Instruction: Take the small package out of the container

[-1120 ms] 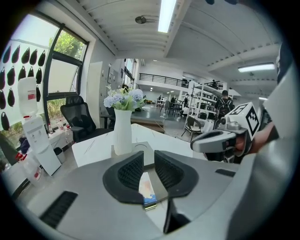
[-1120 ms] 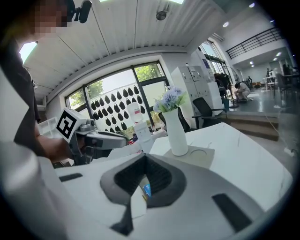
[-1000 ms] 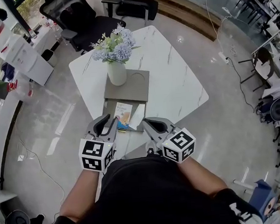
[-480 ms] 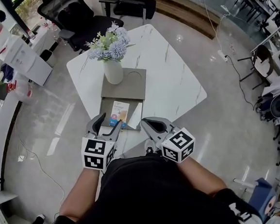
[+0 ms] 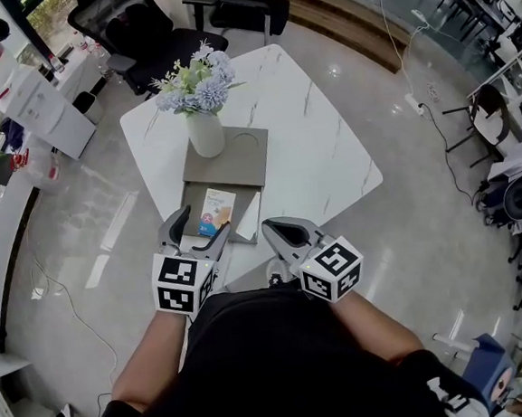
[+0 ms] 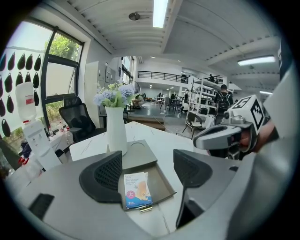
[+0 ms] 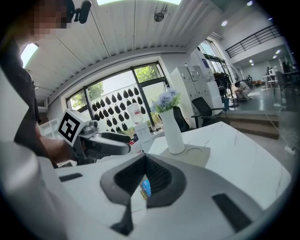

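my left tongs (image 6: 147,171): jaws spread wide, they have just been opening, nothing pinched. the small package (image 6: 137,190), white and blue print, shows between the two pads but they are not pressing on it. it lies flat in the shallow grey tray (image 6: 166,180), at the tray's near end, close to my side of the table. my right tongs (image 7: 140,185): jaws drawn together, nothing clamped; only a sliver of the package shows through the slit between them. in the head view both tongs hang side by side at the near table edge, left tips just over the tray's near rim, right tips beside the tray. behind the tray and touching it, a flat grey board (image 5: 234,155) with a white vase of pale blue flowers (image 5: 206,135) standing on its left corner. surface is a white marble table (image 5: 319,143). around it a glossy grey floor (image 5: 407,217), black office chairs (image 5: 151,40) on the far side, big windows and shelving further off.
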